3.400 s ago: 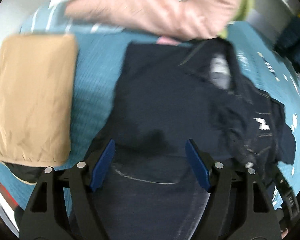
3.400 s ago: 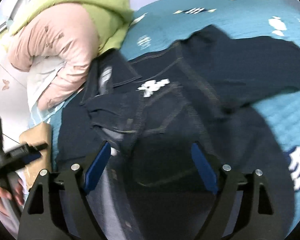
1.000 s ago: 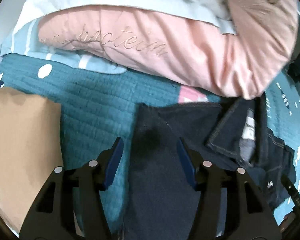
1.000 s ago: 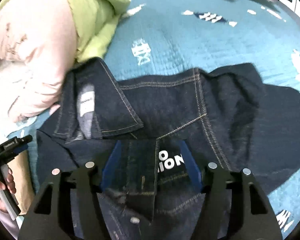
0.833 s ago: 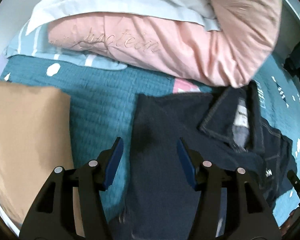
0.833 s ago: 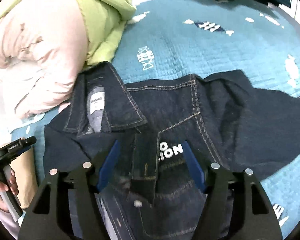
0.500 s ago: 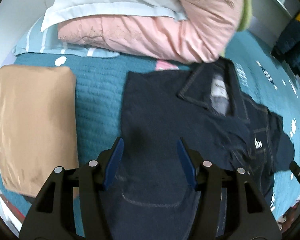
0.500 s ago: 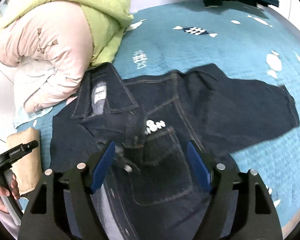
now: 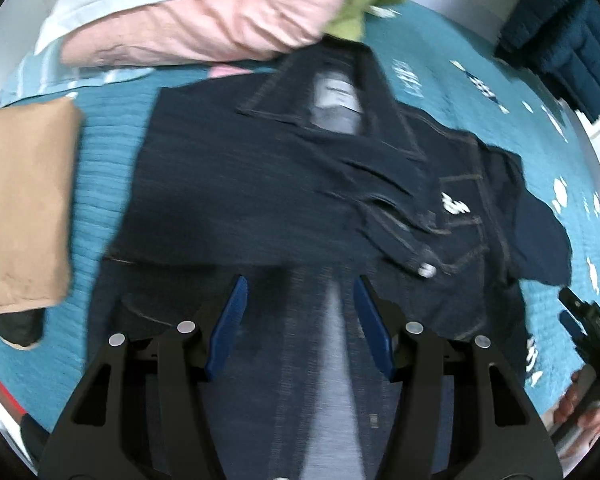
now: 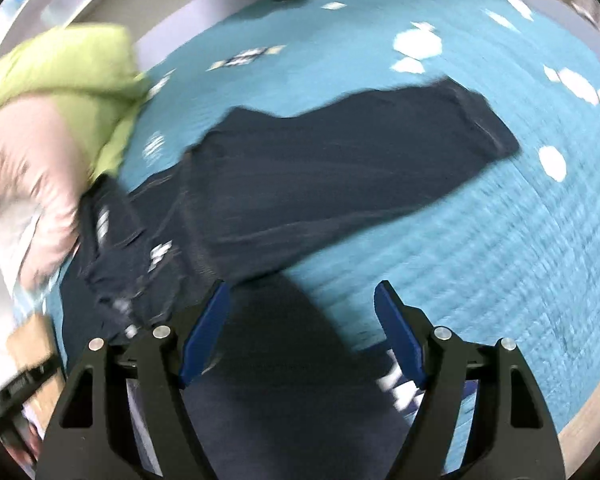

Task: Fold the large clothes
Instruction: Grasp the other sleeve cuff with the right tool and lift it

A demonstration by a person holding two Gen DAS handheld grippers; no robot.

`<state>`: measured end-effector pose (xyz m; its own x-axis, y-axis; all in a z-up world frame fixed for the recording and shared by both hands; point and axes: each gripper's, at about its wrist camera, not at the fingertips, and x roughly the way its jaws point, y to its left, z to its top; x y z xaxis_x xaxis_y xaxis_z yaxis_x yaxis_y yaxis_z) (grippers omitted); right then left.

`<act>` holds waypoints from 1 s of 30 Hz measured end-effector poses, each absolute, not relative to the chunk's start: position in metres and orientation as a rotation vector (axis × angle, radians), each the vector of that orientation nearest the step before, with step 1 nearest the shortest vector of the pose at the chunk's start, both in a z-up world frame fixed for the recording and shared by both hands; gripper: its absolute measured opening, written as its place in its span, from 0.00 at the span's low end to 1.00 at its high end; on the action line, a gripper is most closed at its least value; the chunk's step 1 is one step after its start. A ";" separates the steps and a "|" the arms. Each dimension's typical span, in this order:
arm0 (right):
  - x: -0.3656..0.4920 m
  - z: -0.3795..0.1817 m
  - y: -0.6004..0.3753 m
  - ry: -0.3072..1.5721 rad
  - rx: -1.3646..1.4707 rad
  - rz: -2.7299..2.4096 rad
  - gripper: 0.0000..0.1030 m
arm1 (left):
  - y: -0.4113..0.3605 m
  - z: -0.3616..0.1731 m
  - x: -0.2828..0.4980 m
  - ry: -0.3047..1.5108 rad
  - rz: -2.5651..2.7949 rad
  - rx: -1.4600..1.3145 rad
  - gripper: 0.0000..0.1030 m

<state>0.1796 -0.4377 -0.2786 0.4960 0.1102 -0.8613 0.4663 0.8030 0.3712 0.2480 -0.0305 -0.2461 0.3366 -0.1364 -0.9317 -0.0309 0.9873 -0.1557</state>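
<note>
Dark denim jacket (image 9: 260, 200) lies spread on the teal quilted bedspread (image 9: 100, 168), collar (image 9: 332, 92) toward 12 o'clock in the left wrist view, against the pink pillow (image 9: 188, 28). One sleeve (image 10: 360, 152) stretches toward 2 o'clock in the right wrist view. A folded tan garment (image 9: 20, 208) sits at 9 o'clock, apart from the jacket.

Left gripper (image 9: 300, 312): jaws part-open over the jacket's lower front; no cloth is pinched. Right gripper (image 10: 300, 320): jaws wide and empty, over dark cloth near the jacket's hem at 6 o'clock; heavy blur, so whether they touch it cannot be told.

Handling, judged: denim is heavy and fairly stiff for cloth, and it holds a crease. It will not slip, but its doubled seams are thick. Best holds look to be the sleeve cuff at 2 o'clock and the shoulder seam, or the two hem corners. Buttons and the pocket flap (image 9: 424, 268) are lumpy; avoid clamping there.
</note>
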 end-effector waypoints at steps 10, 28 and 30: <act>0.185 -0.325 -0.534 1.015 0.949 -0.361 0.70 | -0.129 -0.259 0.267 1.221 -0.184 -0.103 0.55; 0.206 -0.360 -0.619 0.775 1.323 -0.295 0.09 | -0.263 -0.309 0.334 1.245 -0.450 -0.141 0.09; 0.203 -0.362 -0.621 0.752 1.370 -0.291 0.08 | -0.268 -0.333 0.342 1.306 -0.406 -0.143 0.05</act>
<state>0.2029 -0.6212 -0.3622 0.7376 0.2325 -0.6339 0.5984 0.2096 0.7733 0.3416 -0.2683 -0.3326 0.2035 -0.3694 -0.9067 0.2103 0.9210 -0.3280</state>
